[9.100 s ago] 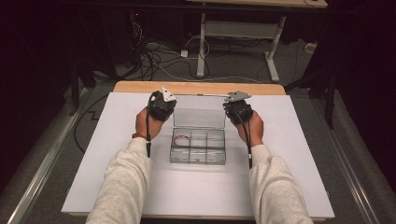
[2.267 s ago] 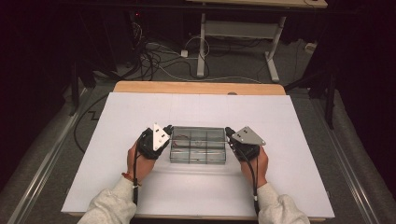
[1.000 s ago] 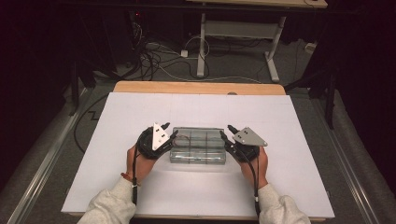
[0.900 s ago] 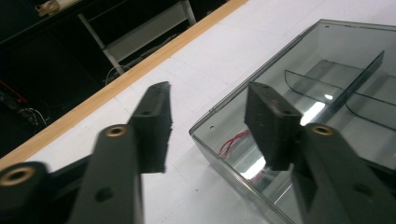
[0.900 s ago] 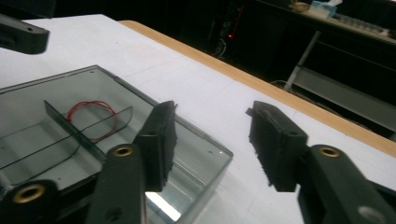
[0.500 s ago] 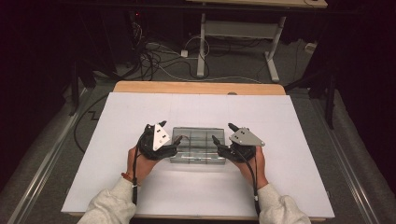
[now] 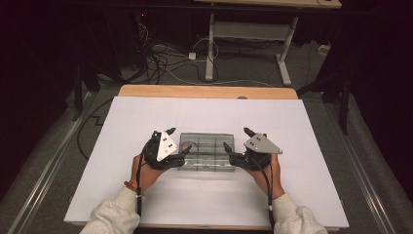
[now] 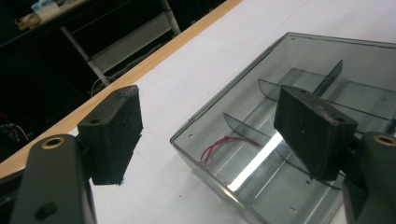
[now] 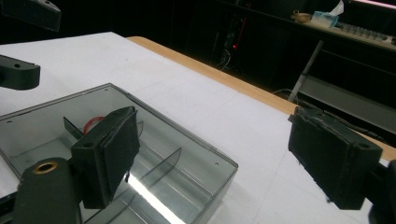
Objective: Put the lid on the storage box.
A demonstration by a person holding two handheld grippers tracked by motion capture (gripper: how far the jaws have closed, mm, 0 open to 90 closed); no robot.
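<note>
- Table (image 7: 146, 117), white-topped, bears the clear plastic box (image 7: 207, 152) near its middle, toward the person's edge, lid closed and flat.
- Box runs long side left to right across the table, short ends facing the two grippers; dividers and a red rubber band (image 8: 219, 145) show inside.
- Left gripper (image 7: 178, 145) and right gripper (image 7: 235, 138) have just been opening: jaws wide, each straddling a box end, pads off it, holding nothing.
- Risk, as I judge it: a jaw over the lid could catch and drag the box when the hands withdraw.
</note>
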